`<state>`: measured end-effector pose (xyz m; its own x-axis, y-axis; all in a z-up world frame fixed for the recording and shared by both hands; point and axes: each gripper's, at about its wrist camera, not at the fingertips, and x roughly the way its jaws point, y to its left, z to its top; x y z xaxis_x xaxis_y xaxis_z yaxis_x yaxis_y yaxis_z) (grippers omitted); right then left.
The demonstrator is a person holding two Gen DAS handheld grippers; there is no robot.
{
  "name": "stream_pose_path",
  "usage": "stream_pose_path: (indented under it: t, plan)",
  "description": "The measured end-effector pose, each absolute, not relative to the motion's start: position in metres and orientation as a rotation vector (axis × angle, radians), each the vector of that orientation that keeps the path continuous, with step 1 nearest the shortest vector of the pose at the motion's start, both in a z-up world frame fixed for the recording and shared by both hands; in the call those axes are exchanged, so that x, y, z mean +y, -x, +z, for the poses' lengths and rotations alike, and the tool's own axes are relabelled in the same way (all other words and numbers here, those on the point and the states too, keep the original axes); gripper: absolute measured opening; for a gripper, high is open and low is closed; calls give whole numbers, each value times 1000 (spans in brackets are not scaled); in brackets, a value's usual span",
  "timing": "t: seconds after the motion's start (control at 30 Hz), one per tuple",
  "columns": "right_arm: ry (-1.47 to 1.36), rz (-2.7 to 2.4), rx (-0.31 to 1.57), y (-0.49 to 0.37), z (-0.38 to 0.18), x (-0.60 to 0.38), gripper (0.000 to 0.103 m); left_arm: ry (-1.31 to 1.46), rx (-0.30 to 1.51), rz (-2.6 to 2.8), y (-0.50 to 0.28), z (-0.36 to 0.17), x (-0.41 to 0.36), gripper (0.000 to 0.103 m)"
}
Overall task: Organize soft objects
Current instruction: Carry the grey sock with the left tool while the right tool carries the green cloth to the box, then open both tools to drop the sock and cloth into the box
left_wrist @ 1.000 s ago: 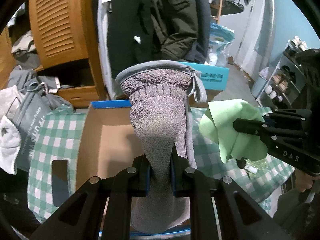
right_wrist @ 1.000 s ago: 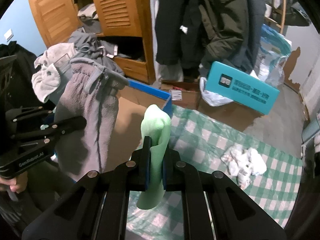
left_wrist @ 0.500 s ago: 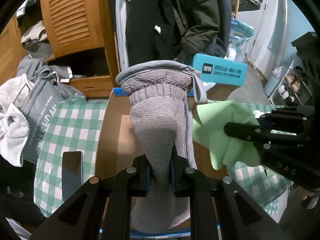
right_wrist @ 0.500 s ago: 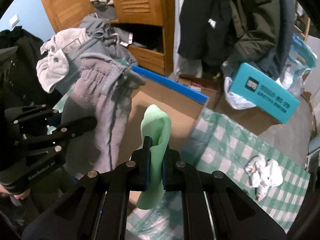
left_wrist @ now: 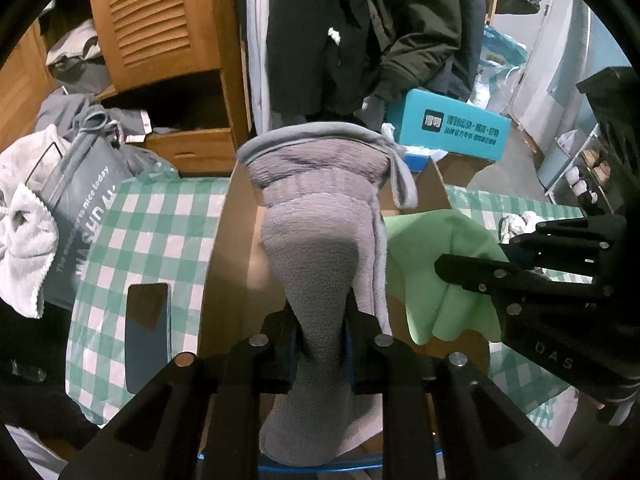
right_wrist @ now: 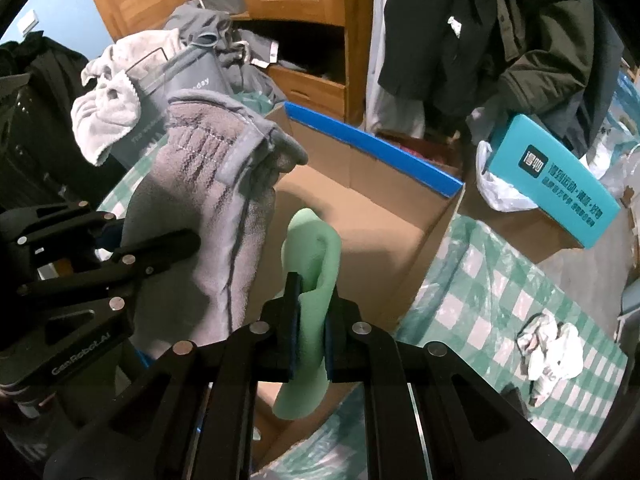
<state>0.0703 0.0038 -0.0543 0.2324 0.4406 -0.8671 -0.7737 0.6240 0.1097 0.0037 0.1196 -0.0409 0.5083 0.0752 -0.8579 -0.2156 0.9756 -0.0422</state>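
My left gripper (left_wrist: pixel 320 320) is shut on a grey towel (left_wrist: pixel 320 220), which hangs over the open cardboard box (left_wrist: pixel 224 248). The towel also shows in the right wrist view (right_wrist: pixel 208 216), with the left gripper (right_wrist: pixel 176 248) at its left. My right gripper (right_wrist: pixel 310 320) is shut on a light green cloth (right_wrist: pixel 316 248), held above the box (right_wrist: pixel 368 200) beside the towel. In the left wrist view the green cloth (left_wrist: pixel 424 264) and right gripper (left_wrist: pixel 452 268) are to the right of the towel.
The box stands on a green checked cloth (left_wrist: pixel 152 224). A dark phone (left_wrist: pixel 146 336) lies left of the box. A grey bag (left_wrist: pixel 80 208) and white towel (left_wrist: pixel 20 232) sit far left. A crumpled white cloth (right_wrist: pixel 552 352) lies at right. A teal box (right_wrist: pixel 560 192) and wooden wardrobe (left_wrist: pixel 160 40) stand behind.
Both grippers have moved left with their cloths, so the towel and the green cloth now hang over the box opening. The green cloth is closer to the towel.
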Motion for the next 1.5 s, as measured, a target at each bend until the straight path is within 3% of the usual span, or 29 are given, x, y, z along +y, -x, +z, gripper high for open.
stream_pose_path:
  t: [0.1,0.17,0.37,0.77,1.5]
  plan:
    - [381,862,1042,-70,-56,4,12,145,1032,185,-3,-42,120,28]
    - [379,853,1038,-70,-56,3,24,142,1021,188,-2,-40,119,30]
    - [365,848,1032,-72,-53,-2,36,148,993,196,-1,-33,118,40]
    - [333,826,1034,-74,-49,-28,45,144,1008,156,-5,-33,102,41]
    - [275,724,1047,-81,-55,-113,51,105,1038,36,-23,-35,39,51]
